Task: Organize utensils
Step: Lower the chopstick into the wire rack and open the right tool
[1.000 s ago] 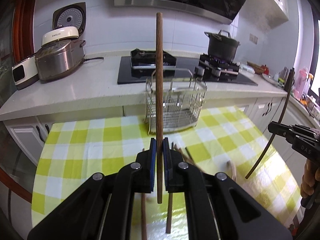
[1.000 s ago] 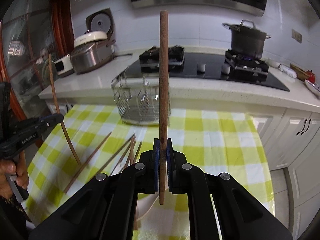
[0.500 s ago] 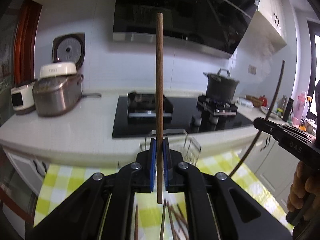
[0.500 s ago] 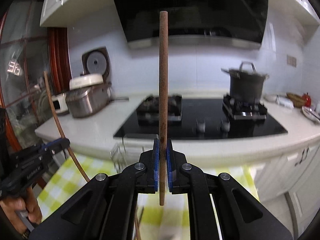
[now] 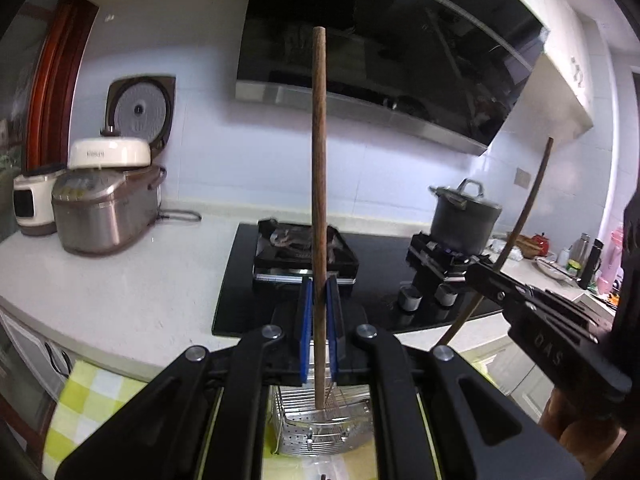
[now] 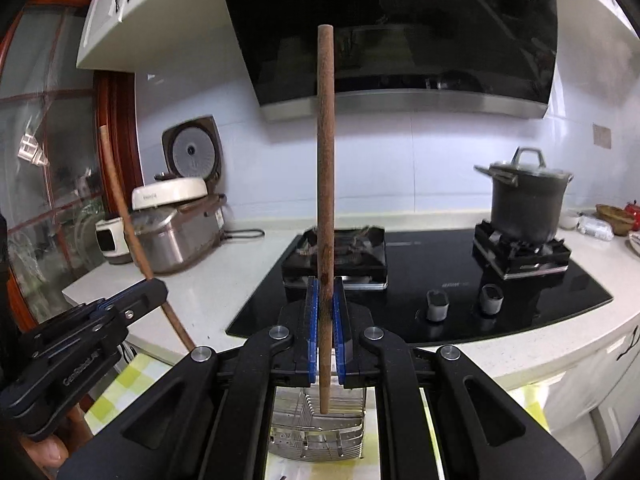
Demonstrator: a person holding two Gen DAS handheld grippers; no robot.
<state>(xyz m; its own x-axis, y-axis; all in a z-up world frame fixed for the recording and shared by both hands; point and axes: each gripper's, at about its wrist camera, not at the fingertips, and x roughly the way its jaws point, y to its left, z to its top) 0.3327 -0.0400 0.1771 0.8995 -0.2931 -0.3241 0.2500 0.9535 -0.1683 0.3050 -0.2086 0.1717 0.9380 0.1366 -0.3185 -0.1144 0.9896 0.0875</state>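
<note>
My left gripper (image 5: 319, 300) is shut on a brown wooden chopstick (image 5: 319, 184) held upright. Its lower tip hangs just above the wire utensil basket (image 5: 320, 428) seen between the gripper arms. My right gripper (image 6: 325, 304) is shut on a second wooden chopstick (image 6: 325, 168), also upright, with its tip over the same basket (image 6: 320, 428). The right gripper with its chopstick also shows in the left wrist view (image 5: 532, 304). The left gripper with its chopstick shows in the right wrist view (image 6: 120, 300).
A white counter (image 5: 120, 292) holds a black gas hob (image 5: 360, 276), a dark pot (image 5: 464, 216) and rice cookers (image 5: 104, 208). A range hood (image 5: 380, 52) hangs above. The yellow checked tablecloth (image 5: 84, 396) shows at the lower left.
Both grippers have risen and moved toward the basket, each keeping its chopstick. The table and loose chopsticks have dropped out of view; the basket now lies directly below both tips.
</note>
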